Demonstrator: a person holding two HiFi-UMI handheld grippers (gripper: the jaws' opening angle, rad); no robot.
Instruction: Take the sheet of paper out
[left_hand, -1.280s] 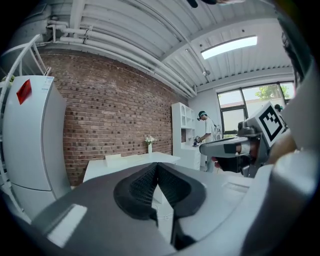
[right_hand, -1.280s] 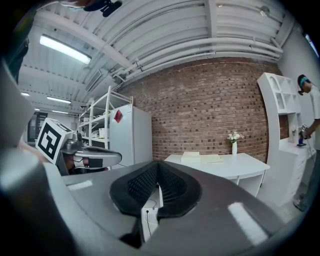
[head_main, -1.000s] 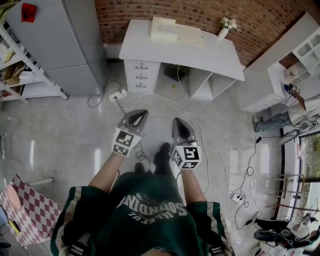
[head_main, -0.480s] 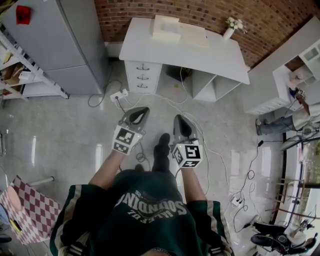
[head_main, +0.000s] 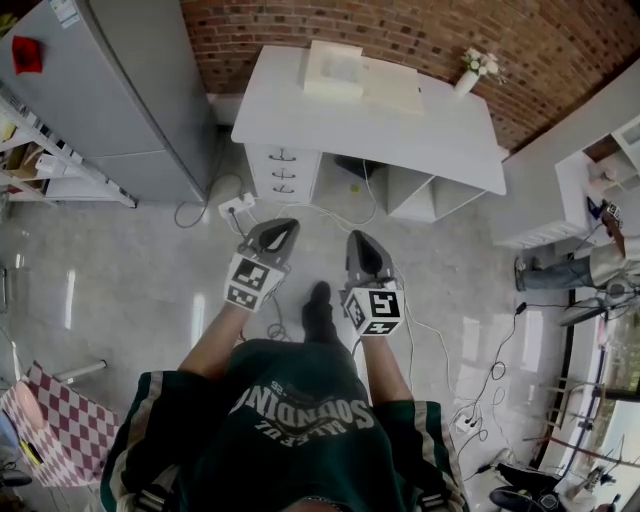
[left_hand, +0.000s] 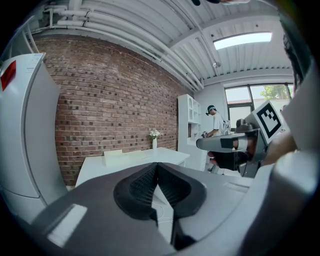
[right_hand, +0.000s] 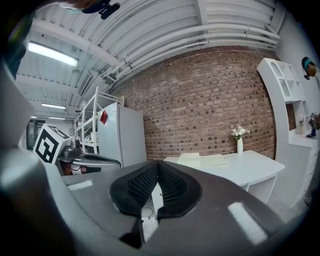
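A white desk (head_main: 300, 112) stands against the brick wall, still some way ahead of both grippers. On it lie a pale box (head_main: 333, 68) and a flat pale folder or sheet stack (head_main: 392, 86); a single sheet cannot be told apart. The same stack (right_hand: 200, 160) shows in the right gripper view, and the box (left_hand: 112, 158) in the left gripper view. My left gripper (head_main: 283, 226) and right gripper (head_main: 357, 238) are held side by side above the floor, pointing at the desk. Both are shut with nothing between the jaws, as their own views show: left (left_hand: 156, 166), right (right_hand: 158, 164).
A vase of flowers (head_main: 470, 72) stands at the desk's right end. A grey fridge (head_main: 110, 90) is on the left, white shelves (head_main: 590, 180) on the right. A power strip (head_main: 235, 206) and cables (head_main: 420, 330) lie on the floor. A person (left_hand: 212, 120) stands far off.
The desk has come closer and lower in the head view as the person walks toward it. Both grippers keep the same shut pose in front of the body.
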